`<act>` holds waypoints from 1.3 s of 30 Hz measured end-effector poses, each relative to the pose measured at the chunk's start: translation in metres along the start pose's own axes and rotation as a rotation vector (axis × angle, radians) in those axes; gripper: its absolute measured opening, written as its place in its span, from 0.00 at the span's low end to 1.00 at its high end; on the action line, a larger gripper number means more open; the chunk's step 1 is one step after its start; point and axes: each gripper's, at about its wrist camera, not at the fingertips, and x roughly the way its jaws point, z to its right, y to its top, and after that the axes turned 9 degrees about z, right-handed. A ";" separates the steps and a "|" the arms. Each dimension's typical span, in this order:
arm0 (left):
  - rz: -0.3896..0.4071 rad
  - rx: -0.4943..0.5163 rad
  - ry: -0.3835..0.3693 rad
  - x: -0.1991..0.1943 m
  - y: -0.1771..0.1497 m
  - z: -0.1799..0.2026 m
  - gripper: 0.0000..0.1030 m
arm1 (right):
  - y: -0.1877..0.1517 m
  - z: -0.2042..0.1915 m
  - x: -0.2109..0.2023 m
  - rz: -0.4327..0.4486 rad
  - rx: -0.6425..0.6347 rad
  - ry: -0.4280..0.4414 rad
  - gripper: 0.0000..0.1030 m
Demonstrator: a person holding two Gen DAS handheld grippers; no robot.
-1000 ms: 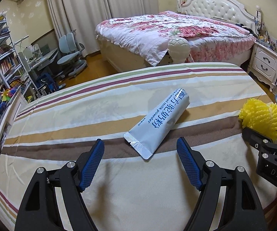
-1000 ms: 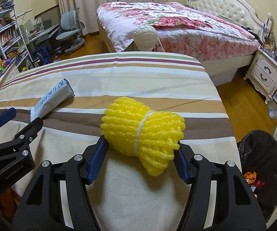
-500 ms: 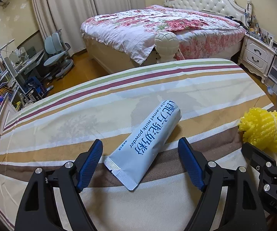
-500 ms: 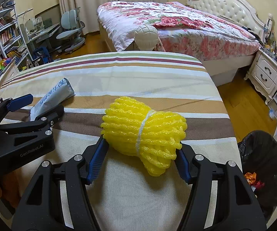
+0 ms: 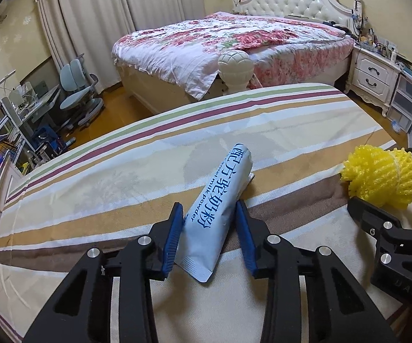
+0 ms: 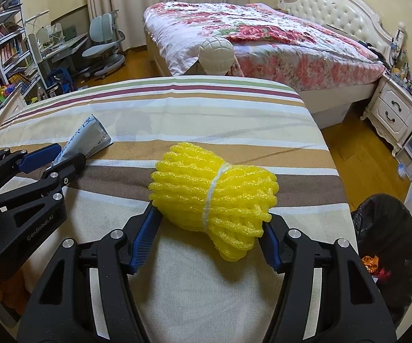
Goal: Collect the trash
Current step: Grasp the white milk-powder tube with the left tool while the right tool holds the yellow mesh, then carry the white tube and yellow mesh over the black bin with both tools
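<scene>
A pale blue milk powder sachet (image 5: 217, 197) lies on the striped tablecloth (image 5: 106, 177). My left gripper (image 5: 209, 228) is closing on its near half, and both blue pads touch its sides. The right wrist view shows the same sachet (image 6: 88, 140) at the left, in the left gripper (image 6: 54, 157). A yellow foam net bundle (image 6: 214, 188), tied with a white string, rests on the cloth between the pads of my right gripper (image 6: 210, 228), which press on both its ends. The left wrist view has the bundle (image 5: 380, 177) at the far right.
A black-lined trash bin (image 6: 386, 243) with some scraps inside stands on the floor past the table's right edge. Beyond the table are a bed (image 5: 234, 37), a white nightstand (image 6: 394, 111), desk chairs (image 5: 77, 91) and shelves (image 6: 3, 45).
The left gripper came forward over the sachet and its jaws narrowed from wide apart to touching the sachet's sides. The right gripper and the yellow bundle have not moved.
</scene>
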 end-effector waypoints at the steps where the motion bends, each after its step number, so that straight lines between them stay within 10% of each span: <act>1: 0.001 -0.004 0.003 -0.003 -0.002 0.000 0.36 | -0.001 -0.001 -0.001 0.001 0.000 0.001 0.58; 39: 0.128 -0.148 -0.046 -0.123 -0.050 0.054 0.28 | -0.075 0.042 -0.119 0.126 0.061 -0.044 0.58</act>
